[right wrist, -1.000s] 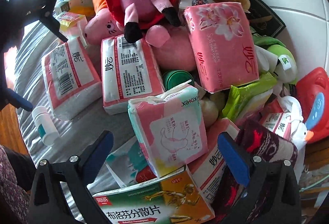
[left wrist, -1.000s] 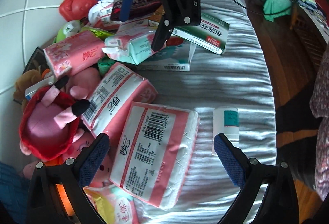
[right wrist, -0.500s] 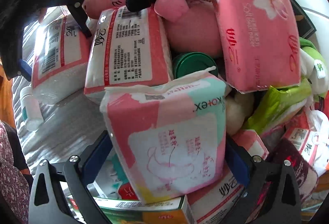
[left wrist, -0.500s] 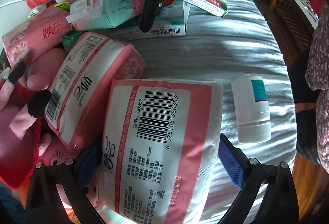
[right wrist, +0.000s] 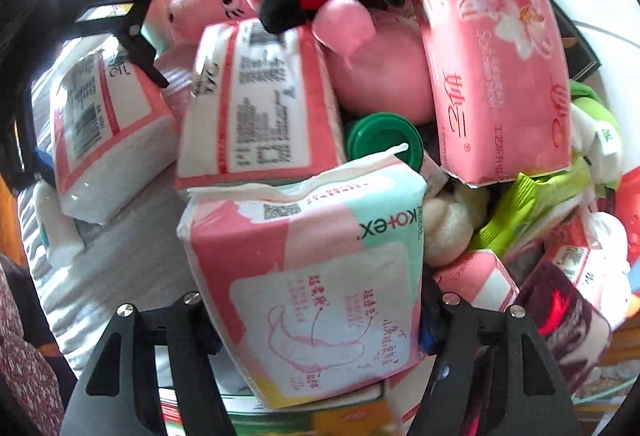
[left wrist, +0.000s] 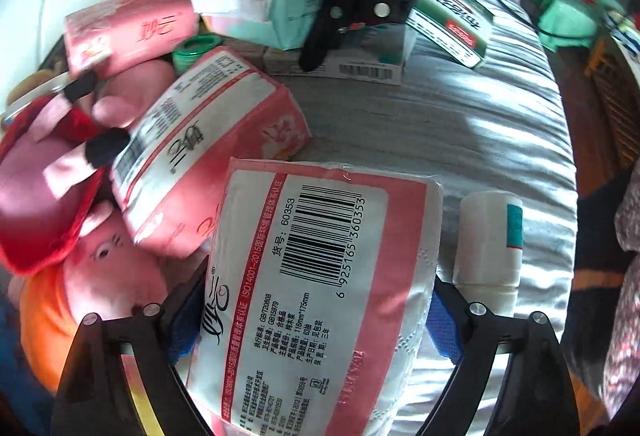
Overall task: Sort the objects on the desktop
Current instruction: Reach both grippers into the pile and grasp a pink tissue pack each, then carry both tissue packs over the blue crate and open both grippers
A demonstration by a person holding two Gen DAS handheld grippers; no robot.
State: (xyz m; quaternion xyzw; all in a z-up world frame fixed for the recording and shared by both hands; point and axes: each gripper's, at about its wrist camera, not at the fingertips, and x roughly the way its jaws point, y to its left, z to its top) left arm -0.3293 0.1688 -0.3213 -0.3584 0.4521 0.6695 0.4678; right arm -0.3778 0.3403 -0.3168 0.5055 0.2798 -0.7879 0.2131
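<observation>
Both grippers closed in since a second ago: left gripper (left wrist: pixel 316 320) now straddles the pink-and-white barcoded tissue pack (left wrist: pixel 316 288), right gripper (right wrist: pixel 320 320) the pink-and-mint Kotex pad pack (right wrist: pixel 308 292), both packs at the heap's near edge on the grey striped bench (left wrist: pixel 460 131), jaws look closed on them; most clutter remains unsorted.

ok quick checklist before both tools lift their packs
1. Left tool around the barcode tissue pack: ok, a finger sits close on each side.
2. Left grip firm: cannot tell, the contact is hidden behind the pack.
3. Right tool around the Kotex pack: ok, fingers flank it closely.
4. White bottle clear of the left lift: not ok, it lies right beside the right finger.
5. Second tissue pack free of the barcode pack: cannot tell, their edges meet or overlap.
6. Green lid behind the Kotex pack: ok, not pinned under it.
</observation>
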